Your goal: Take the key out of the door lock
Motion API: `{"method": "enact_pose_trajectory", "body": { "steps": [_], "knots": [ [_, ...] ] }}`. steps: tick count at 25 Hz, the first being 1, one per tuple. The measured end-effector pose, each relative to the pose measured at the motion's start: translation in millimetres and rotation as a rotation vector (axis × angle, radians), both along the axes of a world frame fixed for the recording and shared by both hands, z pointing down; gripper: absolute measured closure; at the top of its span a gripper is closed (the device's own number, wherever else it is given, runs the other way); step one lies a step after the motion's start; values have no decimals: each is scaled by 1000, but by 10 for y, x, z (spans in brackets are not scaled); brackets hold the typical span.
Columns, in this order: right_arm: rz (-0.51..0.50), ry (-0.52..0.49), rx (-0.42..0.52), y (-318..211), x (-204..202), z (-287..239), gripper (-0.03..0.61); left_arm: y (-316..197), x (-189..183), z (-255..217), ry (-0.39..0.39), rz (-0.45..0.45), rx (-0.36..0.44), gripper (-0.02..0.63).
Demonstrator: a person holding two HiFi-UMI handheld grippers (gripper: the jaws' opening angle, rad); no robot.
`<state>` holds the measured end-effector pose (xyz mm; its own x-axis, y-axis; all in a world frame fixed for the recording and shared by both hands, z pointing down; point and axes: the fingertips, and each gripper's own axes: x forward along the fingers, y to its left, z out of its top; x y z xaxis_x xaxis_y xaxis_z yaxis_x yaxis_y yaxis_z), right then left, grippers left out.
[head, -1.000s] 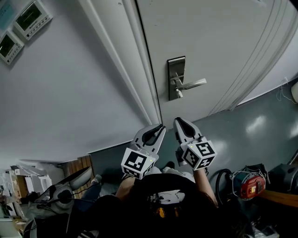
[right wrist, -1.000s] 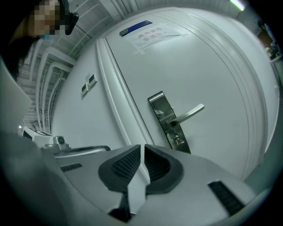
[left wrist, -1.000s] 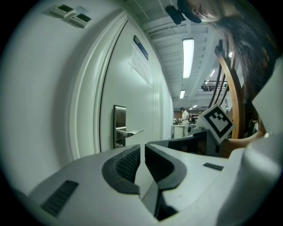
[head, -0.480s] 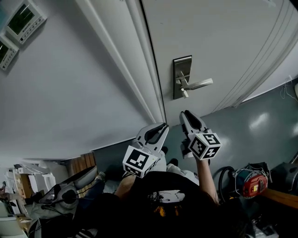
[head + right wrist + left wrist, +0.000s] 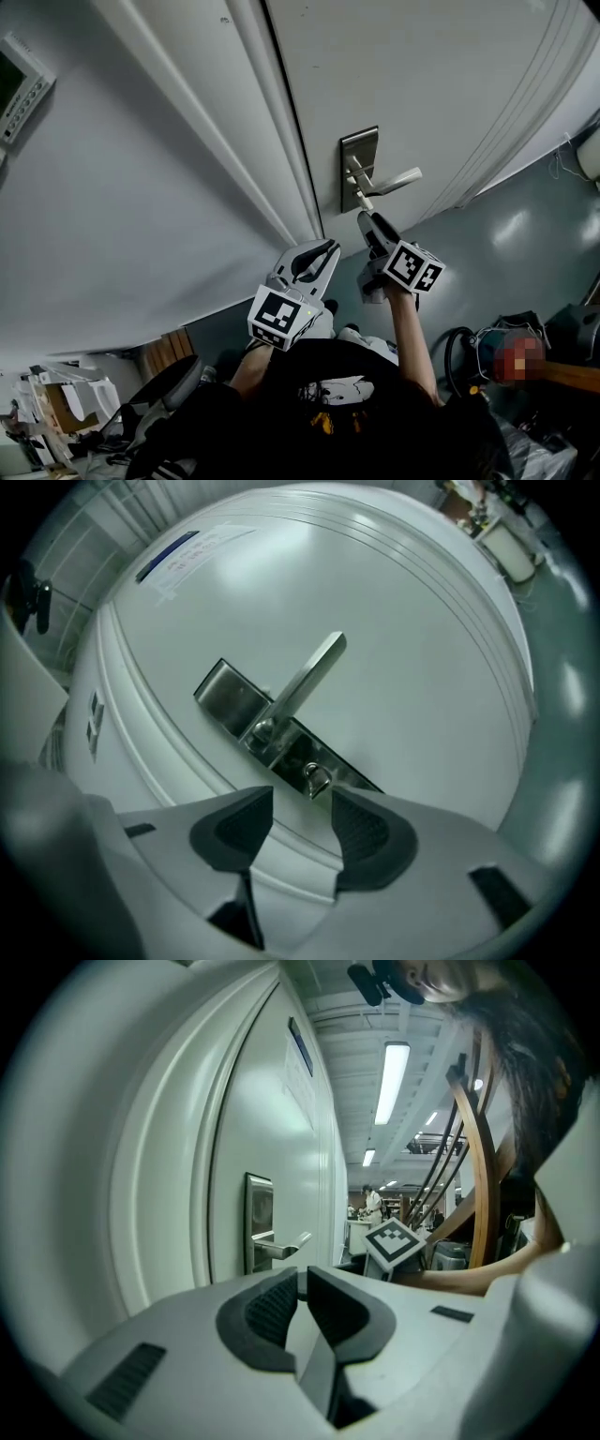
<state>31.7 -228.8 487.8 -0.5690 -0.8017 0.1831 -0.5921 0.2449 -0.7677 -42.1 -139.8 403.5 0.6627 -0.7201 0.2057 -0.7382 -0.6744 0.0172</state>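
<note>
Just below centre in the right gripper view, I keep the right claw, jaws just opened wide with nothing between them, lined up short of the key in the door lock so they can straddle it; the left claw is pressed together.

the left gripper fills the lower frame, its dark ribbed jaws drawn together with nothing between them. beyond them, to the left, stands a white door with a metal lock plate and a lever handle pointing right. just right of the handle sits a marker cube, and a forearm stretches off to its right. a ceiling light strip glows overhead.
</note>
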Motion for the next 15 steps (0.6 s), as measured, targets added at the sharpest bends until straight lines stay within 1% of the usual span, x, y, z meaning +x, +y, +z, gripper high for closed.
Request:
{"method": "enact_pose_trajectory", "body": {
  "steps": [8,11,12,13,15],
  "knots": [
    [74,-192,-82,-340,-30,147,398,-233,-100,-1,13,23,2,577],
    [99,-255,-107,-442,-24,190,454,-286,-131,4,19,23,0,577],
    [102,-274,-112,-467,-27,197,479,-303,-144,9,19,22,-1,577],
    [99,-295,-113,-484,-35,196,485,-320,-157,16,20,19,-2,577],
    [91,-351,-115,-498,-55,178,522,-351,-185,29,22,13,-7,577]
  ]
}}
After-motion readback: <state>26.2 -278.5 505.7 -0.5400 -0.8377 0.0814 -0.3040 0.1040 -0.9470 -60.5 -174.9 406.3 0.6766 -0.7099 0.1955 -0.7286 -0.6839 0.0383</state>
